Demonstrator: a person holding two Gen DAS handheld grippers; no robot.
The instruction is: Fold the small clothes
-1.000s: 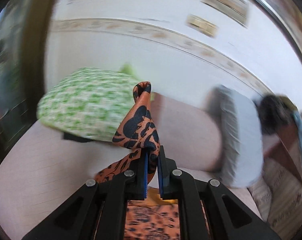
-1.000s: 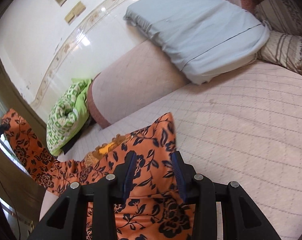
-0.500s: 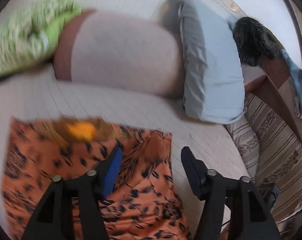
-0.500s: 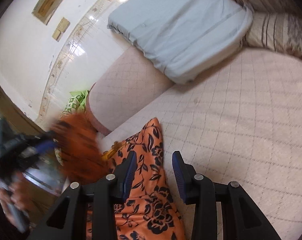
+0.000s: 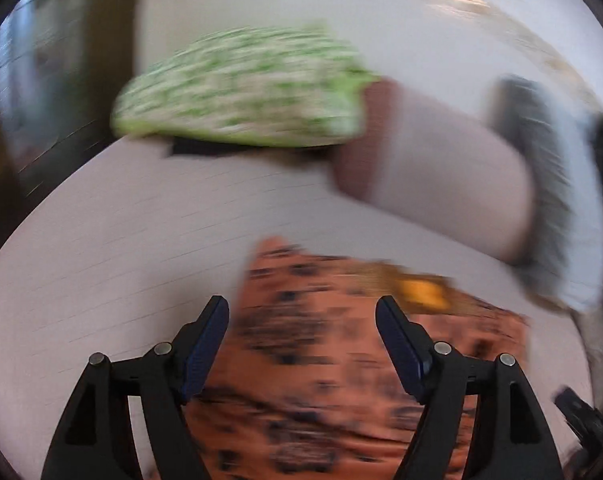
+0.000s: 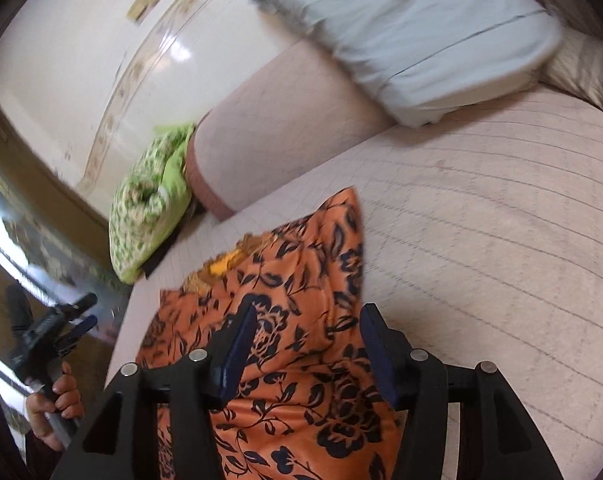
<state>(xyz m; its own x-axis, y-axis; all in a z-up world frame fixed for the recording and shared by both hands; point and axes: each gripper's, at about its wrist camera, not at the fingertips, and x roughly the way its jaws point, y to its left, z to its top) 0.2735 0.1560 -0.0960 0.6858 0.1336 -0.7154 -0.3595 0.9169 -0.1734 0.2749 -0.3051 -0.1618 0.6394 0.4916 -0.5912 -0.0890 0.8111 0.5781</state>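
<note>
A: Item one — orange garment (image 6: 285, 320), black floral print, yellow patch at the neckline. Laid flat and folded over on the pale quilted bed cover (image 6: 481, 248), near its left edge in the right wrist view.

B: Confirmed in the left wrist view, blurred: same garment (image 5: 333, 344) spread below and ahead of the fingers.

A: Item two — left gripper (image 5: 301, 312). Jaws wide apart, just been opening; nothing pinched, cloth lying beneath the gap, pads clear of it. Also seen at far left of the right wrist view (image 6: 73, 320), held in a hand (image 6: 57, 404), off the bed's edge.

B: Item three — right gripper (image 6: 307, 320). Jaws parted about halfway, just been opening; poised over the garment, cloth between the fingers but pads not pressing it.

A: Sundries — green-and-white patterned pillow (image 6: 149, 204) against the wall; pink bolster (image 6: 273, 136) beside it; pale blue pillow (image 6: 413, 28) resting on the bolster's far end.
</note>
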